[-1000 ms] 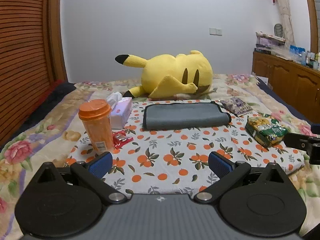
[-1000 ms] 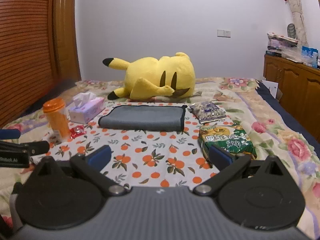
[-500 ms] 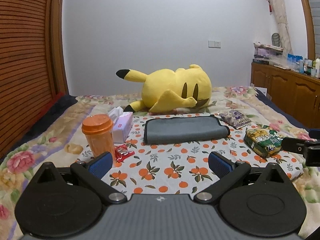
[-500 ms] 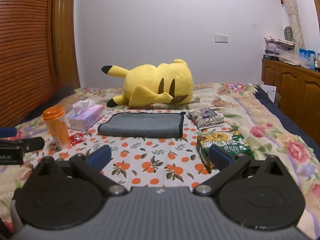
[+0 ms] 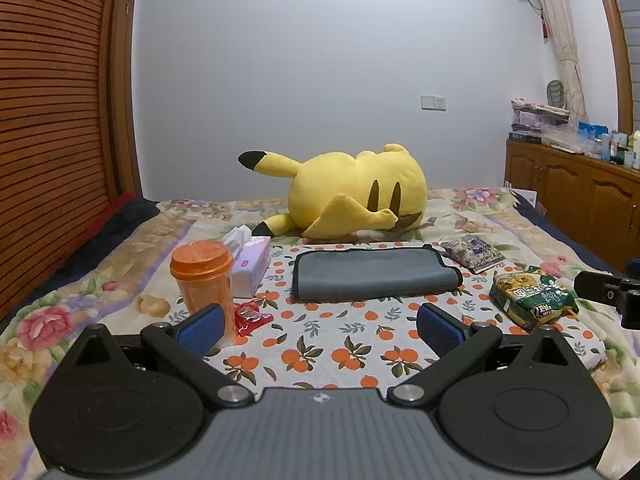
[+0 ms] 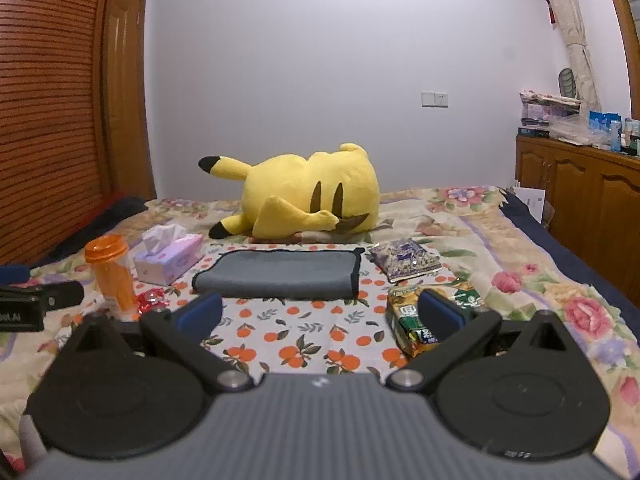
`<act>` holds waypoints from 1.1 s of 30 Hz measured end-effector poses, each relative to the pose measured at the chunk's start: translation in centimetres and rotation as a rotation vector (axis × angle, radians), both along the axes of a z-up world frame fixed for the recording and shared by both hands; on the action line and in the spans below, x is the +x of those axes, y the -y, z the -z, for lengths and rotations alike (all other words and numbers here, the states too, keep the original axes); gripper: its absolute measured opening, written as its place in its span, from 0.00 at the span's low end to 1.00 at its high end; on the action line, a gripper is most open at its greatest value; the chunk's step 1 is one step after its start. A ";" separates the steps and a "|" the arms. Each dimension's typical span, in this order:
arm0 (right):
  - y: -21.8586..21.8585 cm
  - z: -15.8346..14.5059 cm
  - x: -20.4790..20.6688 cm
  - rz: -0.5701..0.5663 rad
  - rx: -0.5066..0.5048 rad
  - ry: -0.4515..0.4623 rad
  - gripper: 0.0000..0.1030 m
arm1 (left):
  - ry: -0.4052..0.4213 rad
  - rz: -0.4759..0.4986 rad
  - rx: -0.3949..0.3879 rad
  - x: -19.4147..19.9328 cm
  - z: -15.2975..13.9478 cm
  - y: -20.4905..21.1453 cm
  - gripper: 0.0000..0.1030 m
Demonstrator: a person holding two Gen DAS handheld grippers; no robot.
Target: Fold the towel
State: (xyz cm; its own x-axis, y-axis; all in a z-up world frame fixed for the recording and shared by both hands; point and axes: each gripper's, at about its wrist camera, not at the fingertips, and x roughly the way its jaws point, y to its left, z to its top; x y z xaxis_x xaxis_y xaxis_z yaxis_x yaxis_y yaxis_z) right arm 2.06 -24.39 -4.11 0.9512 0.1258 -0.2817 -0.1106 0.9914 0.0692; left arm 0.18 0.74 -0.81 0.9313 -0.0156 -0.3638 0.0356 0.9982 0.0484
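The grey towel point(image 5: 374, 276) lies on the orange-print cloth point(image 5: 320, 352) spread over the bed point(image 5: 120, 256), toward the cloth's far edge, just in front of the yellow plush toy point(image 5: 356, 194). It looks already doubled over, with a rounded fold along its near side, though how many layers it has cannot be told. The left gripper point(image 5: 320, 328) and right gripper point(image 6: 320, 316) both hang over the near edge of the cloth, well apart from the towel, jaws spread wide and empty. Judging from this, either the folding is complete and the hands are clear, or another fold has yet to begin; nothing is in grasp either way. If a further fold is wanted, the next move calls for bringing both grippers forward to the towel's two ends and pinching the layers together so they do not slip apart when lifted. The orange-lidded cup point(image 5: 202, 276) and tissue box point(image 5: 250, 266) stand near the left end, a purple packet point(image 6: 404, 258) and green snack bag point(image 5: 532, 296) near the right, so the approach should stay between them.
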 end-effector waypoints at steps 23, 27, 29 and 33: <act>0.0 0.0 0.1 -0.001 -0.001 -0.001 1.00 | -0.009 0.004 0.023 0.0 0.2 0.1 1.00; 0.0 0.0 0.1 0.000 -0.001 -0.001 1.00 | -0.009 0.004 0.023 0.0 0.2 0.2 1.00; 0.0 0.0 0.1 -0.001 -0.001 -0.001 1.00 | -0.009 0.004 0.024 0.0 0.2 0.2 1.00; 0.0 0.0 0.1 -0.001 0.000 -0.001 1.00 | -0.008 0.004 0.024 0.0 0.2 0.2 1.00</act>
